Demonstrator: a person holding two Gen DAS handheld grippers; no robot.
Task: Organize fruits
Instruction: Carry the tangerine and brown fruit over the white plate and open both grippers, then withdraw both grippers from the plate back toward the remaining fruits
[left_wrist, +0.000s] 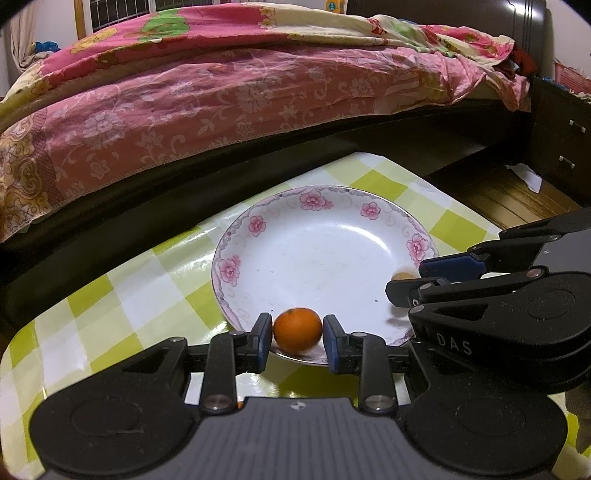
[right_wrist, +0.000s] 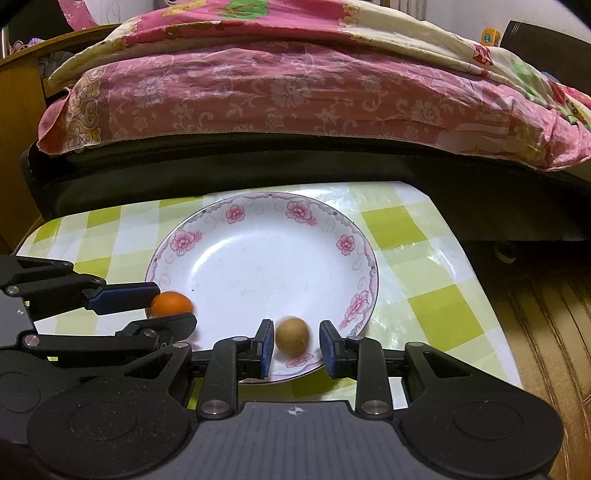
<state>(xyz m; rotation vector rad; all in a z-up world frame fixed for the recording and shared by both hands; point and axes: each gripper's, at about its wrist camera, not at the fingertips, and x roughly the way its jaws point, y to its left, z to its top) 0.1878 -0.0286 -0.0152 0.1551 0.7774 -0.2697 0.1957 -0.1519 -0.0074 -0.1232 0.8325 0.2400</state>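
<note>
Left wrist view: left hand-held gripper (left_wrist: 297, 341) over near rim of flowered plate (left_wrist: 325, 254), pads touching both sides of orange fruit (left_wrist: 297, 329), apparently clamped for carrying or just set down. Right hand-held gripper (left_wrist: 406, 280) entering from right, tan fruit (left_wrist: 402, 277) barely visible.

Right wrist view: right hand-held gripper (right_wrist: 295, 347) spread, gaps either side of tan fruit (right_wrist: 292, 336) at plate's (right_wrist: 258, 258) near rim, likely released. Plate on checked table (right_wrist: 417, 266), serving as collecting spot.

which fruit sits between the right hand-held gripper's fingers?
The tan-brown fruit, above the plate's near rim; the orange one is between the left gripper's fingers.
</note>
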